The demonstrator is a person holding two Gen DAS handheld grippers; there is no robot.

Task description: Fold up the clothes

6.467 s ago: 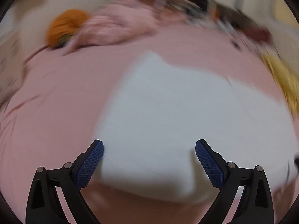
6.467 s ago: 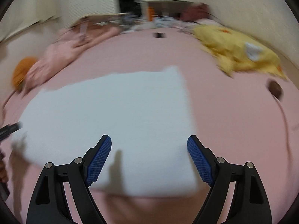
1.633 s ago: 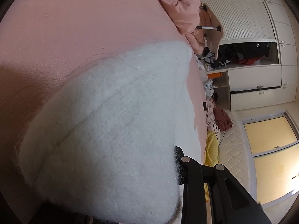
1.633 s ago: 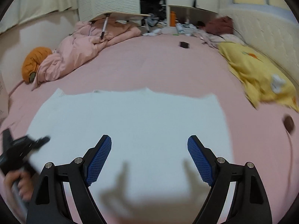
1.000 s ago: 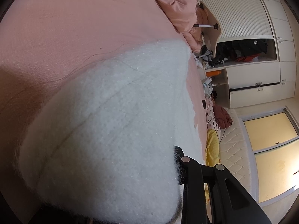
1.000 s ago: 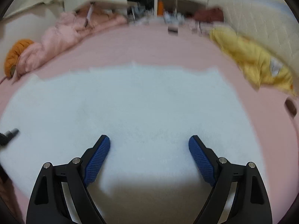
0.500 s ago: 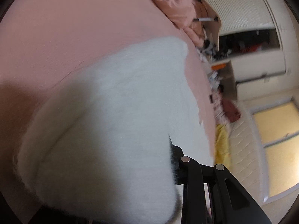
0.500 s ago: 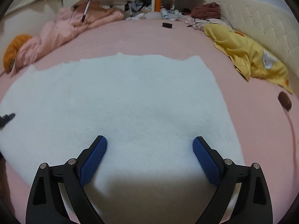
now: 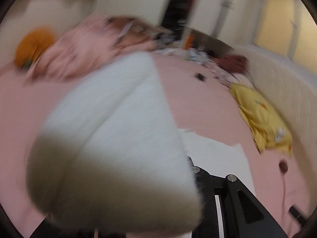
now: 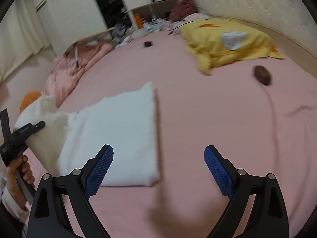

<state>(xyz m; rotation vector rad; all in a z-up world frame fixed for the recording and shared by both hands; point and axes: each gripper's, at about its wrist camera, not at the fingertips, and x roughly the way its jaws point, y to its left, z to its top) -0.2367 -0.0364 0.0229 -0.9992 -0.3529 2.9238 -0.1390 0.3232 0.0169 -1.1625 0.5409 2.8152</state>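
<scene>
A white fluffy garment (image 10: 122, 130) lies on the pink bed sheet (image 10: 208, 119). Its left edge is lifted off the bed by my left gripper (image 10: 31, 128), which a hand holds at the far left of the right wrist view. In the blurred left wrist view the raised fold of the garment (image 9: 118, 123) fills the frame and hides one finger. My left gripper (image 9: 168, 172) is shut on that fold. My right gripper (image 10: 158, 164) stands open above the sheet. Nothing is between its blue pads; the garment's right edge lies near its left finger.
A yellow blanket (image 10: 227, 43) lies at the far right by the padded headboard. A brown object with a cord (image 10: 262, 75) sits on the sheet. A pink duvet heap (image 10: 75, 69), an orange cushion (image 10: 29, 99) and a small black item (image 10: 148, 44) lie farther back.
My left gripper has risen and rolled upright, lifting the garment's edge off the bed. My right gripper has swung right, so the garment now lies left of its fingers.
</scene>
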